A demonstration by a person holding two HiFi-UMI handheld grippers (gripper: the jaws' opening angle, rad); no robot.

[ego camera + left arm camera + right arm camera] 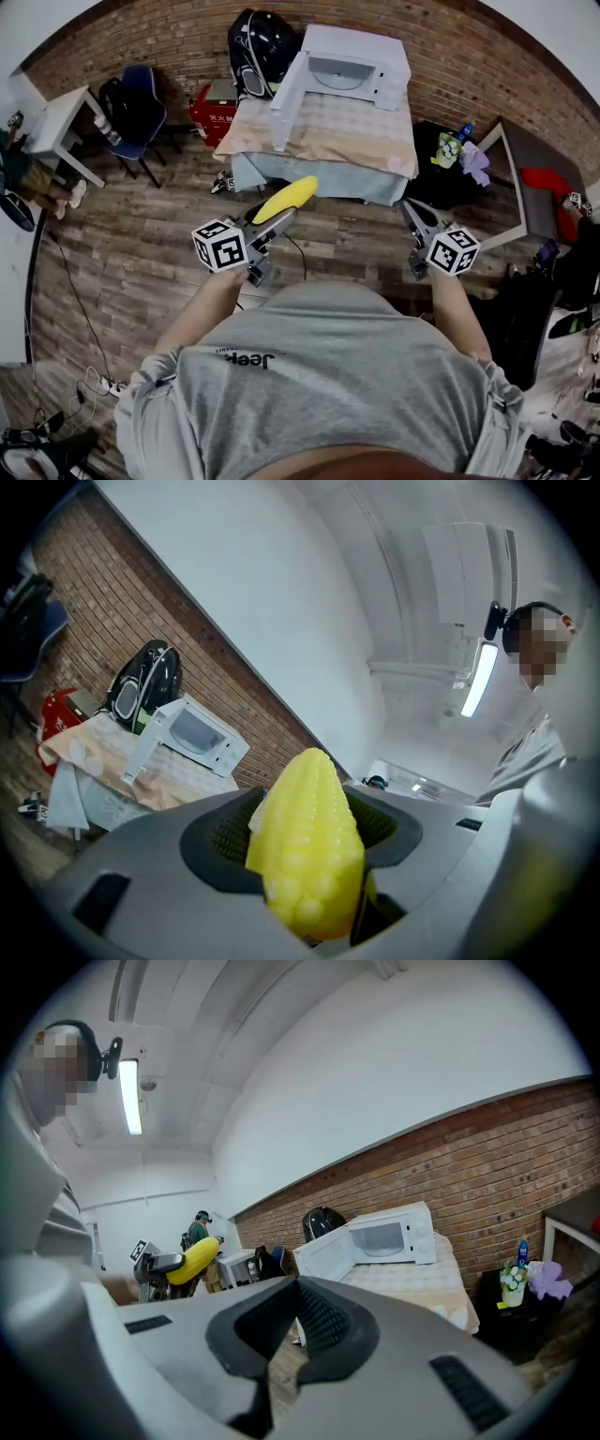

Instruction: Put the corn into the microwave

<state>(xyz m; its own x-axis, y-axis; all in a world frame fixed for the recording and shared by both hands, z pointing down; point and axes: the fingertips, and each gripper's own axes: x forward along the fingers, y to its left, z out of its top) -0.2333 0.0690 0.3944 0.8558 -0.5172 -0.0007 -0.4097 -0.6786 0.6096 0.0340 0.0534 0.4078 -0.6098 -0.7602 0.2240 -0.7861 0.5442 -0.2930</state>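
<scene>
Yellow, knobbly ear of corn (309, 855) clamped between the dark ribbed pads of the left gripper (274, 225), its blunt tip projecting past the jaws towards the white box-shaped microwave (398, 1237); the corn is carried in the air, well short of the microwave and on the person's side of the table edge; the microwave stands on a table draped in a pale checked cloth (319, 150) against a red brick wall, its white door (323, 1255) swung fully open on the left-hand side, the cavity exposed; right gripper (298, 1290) closed, the pad tips meeting with nothing between them, held to the right of the corn and likewise short of the microwave, off the table's near right corner; a black rounded helmet-like object (261, 42) sits just beside the microwave, at its left rear.
</scene>
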